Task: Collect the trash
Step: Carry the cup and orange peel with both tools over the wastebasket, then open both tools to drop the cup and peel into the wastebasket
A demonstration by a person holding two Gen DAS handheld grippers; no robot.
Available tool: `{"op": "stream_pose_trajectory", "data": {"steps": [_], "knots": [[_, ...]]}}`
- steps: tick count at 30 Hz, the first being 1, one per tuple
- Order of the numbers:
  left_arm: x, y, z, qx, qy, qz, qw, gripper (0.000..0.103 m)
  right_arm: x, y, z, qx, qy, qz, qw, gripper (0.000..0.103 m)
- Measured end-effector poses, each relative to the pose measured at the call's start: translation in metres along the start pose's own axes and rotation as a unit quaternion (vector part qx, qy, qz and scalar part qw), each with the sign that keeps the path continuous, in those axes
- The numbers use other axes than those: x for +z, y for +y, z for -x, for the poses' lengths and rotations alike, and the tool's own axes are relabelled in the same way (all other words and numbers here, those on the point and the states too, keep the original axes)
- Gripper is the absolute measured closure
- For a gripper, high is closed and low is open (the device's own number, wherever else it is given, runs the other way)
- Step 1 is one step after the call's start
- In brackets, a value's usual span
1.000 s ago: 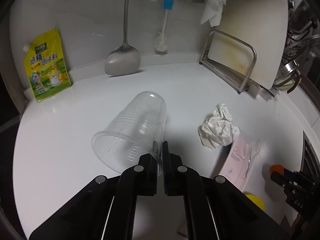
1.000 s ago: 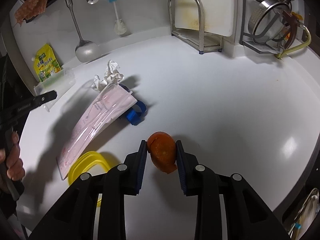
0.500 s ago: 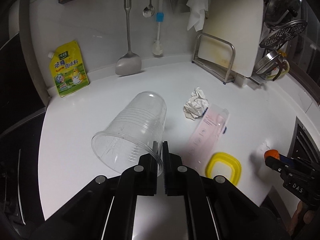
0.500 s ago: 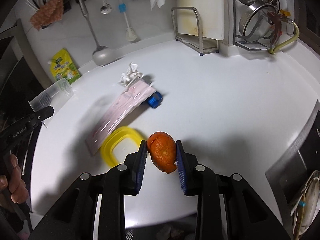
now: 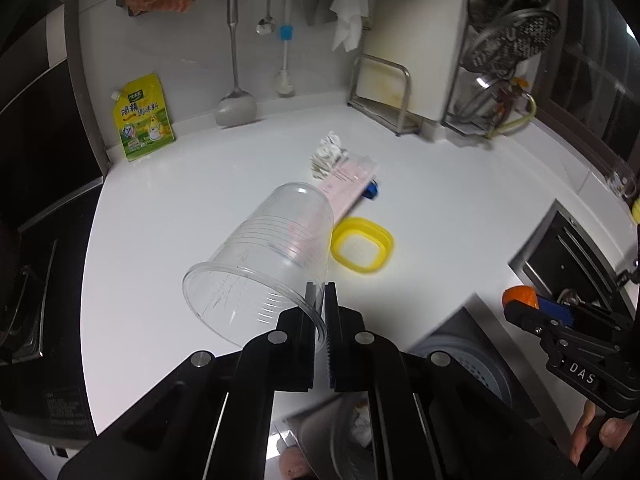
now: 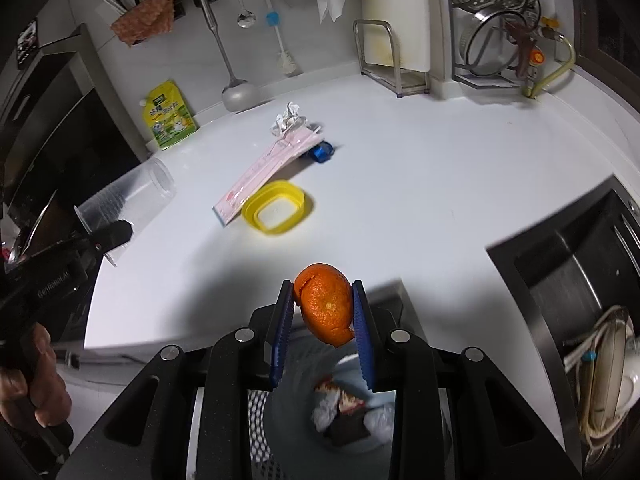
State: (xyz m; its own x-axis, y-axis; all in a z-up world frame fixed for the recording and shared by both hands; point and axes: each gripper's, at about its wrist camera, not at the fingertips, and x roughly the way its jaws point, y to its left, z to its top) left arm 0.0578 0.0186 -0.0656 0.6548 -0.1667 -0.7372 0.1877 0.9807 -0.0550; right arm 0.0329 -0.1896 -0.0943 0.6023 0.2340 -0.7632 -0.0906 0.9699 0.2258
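My left gripper (image 5: 320, 300) is shut on the rim of a clear plastic cup (image 5: 264, 256), held on its side above the counter's front edge; the same cup (image 6: 128, 196) shows at the left of the right wrist view. My right gripper (image 6: 323, 304) is shut on an orange peel (image 6: 326, 308), which hangs above a pale blue trash bin (image 6: 352, 412) with wrappers inside. The bin (image 5: 472, 364) also shows below the counter edge in the left wrist view. On the white counter (image 6: 420, 184) lie a crumpled tissue (image 6: 287, 119), a pink wrapper (image 6: 272, 160) and a blue cap (image 6: 322, 151).
A yellow square lid (image 6: 276, 207) lies near the counter's middle. A yellow pouch (image 6: 170, 122), a hanging ladle (image 6: 236, 92), a brush and a board rack (image 6: 394, 64) line the back wall. Dish racks stand at the back right. A dark sink (image 6: 580, 272) lies at the right, a stove at left.
Both grippers have drawn back from the counter toward its front edge, each keeping its hold. The trash bin below the edge has come into view under them.
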Motion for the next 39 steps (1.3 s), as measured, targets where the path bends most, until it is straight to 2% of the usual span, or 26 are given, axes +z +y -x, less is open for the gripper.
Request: {"op": "stream_pose_trajectory", "data": {"steps": [10,24,30,39], "knots": [[-0.053,-0.044,0.032,-0.011,0.02,-0.015,0.9996,0.098,-0.059,-0.008,0.037,0.007,0.019,0.005,1.0,0.075],[-0.116,-0.077,0.04,-0.022,0.073,-0.027,0.9967,0.098,-0.127,-0.013,0.055,0.004,0.053,0.011,0.999,0.075],[-0.131,-0.081,0.037,-0.028,0.095,-0.028,0.9947,0.098,-0.139,-0.014,0.053,0.004,0.067,0.007,0.998,0.075],[-0.133,-0.088,0.03,-0.031,0.111,-0.039,0.9926,0.098,-0.138,-0.011,0.043,0.008,0.074,0.009,0.997,0.075]]}}
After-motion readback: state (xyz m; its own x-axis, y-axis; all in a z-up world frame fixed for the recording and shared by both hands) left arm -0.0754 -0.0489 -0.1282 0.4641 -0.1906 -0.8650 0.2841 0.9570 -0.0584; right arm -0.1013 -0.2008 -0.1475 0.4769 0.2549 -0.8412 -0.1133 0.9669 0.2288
